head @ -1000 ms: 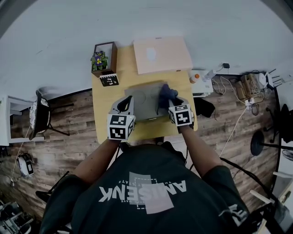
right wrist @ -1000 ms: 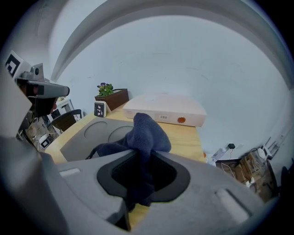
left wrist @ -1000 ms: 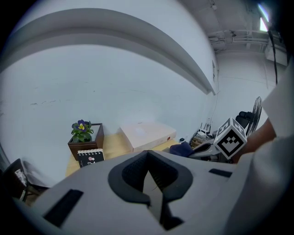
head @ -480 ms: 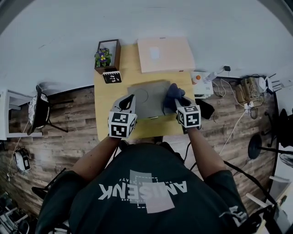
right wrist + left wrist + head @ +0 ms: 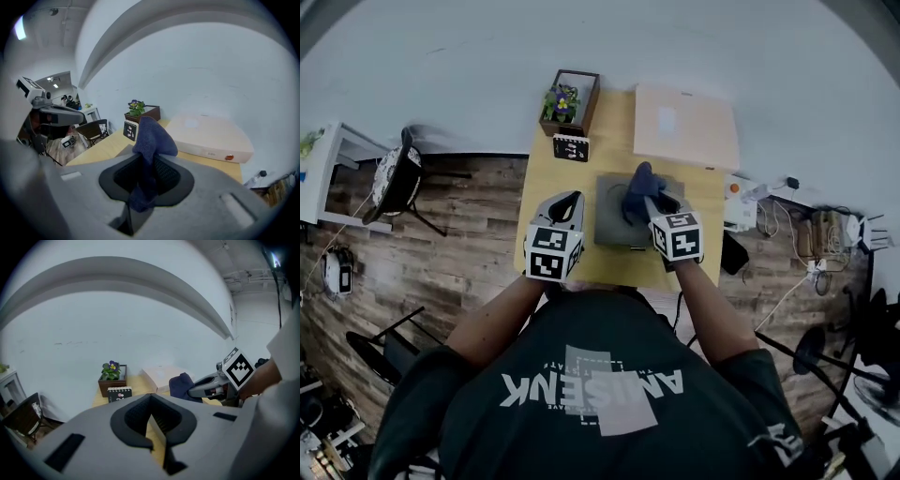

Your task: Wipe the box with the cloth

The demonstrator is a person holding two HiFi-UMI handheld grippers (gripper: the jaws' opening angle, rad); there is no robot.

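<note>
Box [image 5: 614, 223]: grey, flat, matte, rectangular, mid-table on smooth yellow wooden tabletop [image 5: 546, 192]. Dark blue terry cloth [image 5: 638, 187] bunched over its far part, pinched tight in right gripper [image 5: 146, 169], soft folds standing up past ribbed black pads [image 5: 165, 176]. Left gripper [image 5: 150, 401] just left of box, jaws closed tip to tip on nothing. Black-and-white square markers on both cubes. Farther off: wooden planter [image 5: 567, 98] with purple flowers, small black card [image 5: 572, 148] with white print too small to read, pale flat case [image 5: 686, 127] with red dot on its edge.
</note>
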